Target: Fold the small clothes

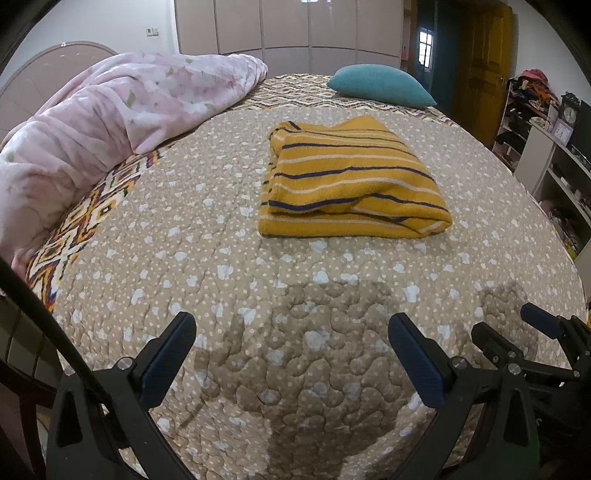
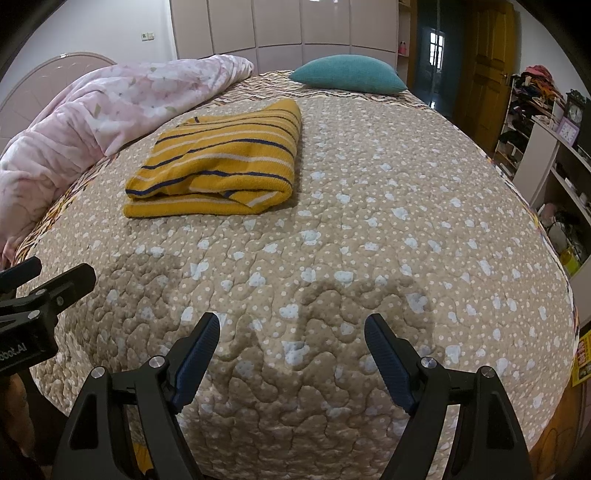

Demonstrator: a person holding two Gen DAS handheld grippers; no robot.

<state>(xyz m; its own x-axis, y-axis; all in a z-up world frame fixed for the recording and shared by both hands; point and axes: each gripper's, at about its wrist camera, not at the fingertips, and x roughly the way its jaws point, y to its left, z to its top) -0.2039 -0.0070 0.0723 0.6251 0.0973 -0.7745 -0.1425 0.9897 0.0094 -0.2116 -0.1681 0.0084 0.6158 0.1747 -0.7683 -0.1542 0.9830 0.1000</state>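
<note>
1. Before you, a tan quilted bedspread dotted with pale blue shapes covers the bed.
2. To your left, a pink floral comforter lies bunched along the bedspread's patterned border.
3. At the bed's far end, a teal pillow rests near the wardrobe doors.
4. On your right, cluttered shelves hold two clocks.

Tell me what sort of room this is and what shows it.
Most likely a bedroom in a home. A quilted bedspread covers a bed, with a pink floral duvet bunched beside a curved headboard, a teal pillow at the far edge, and a tall wardrobe behind.
</note>
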